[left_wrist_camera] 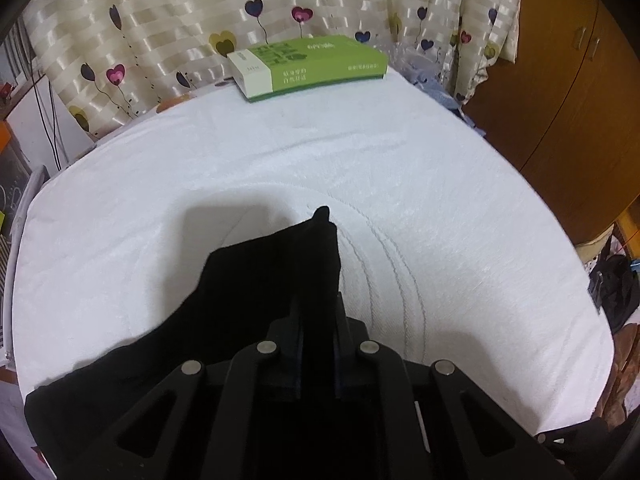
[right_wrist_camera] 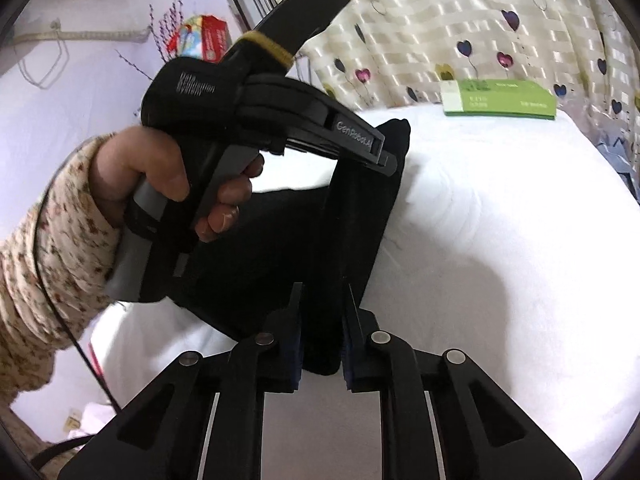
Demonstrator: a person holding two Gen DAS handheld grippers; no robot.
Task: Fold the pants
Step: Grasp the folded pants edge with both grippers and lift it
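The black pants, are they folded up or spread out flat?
Partly folded: the black pants hang doubled between both grippers, not flat on the white towel.

Black pants (left_wrist_camera: pixel 276 276) — edge lifted, rest draped on white bedding.

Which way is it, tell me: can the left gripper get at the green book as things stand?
Probably not yet. The left gripper is shut on the black pants, so it is occupied. The white towel between it and the green book lies bare, so nothing else blocks the way.
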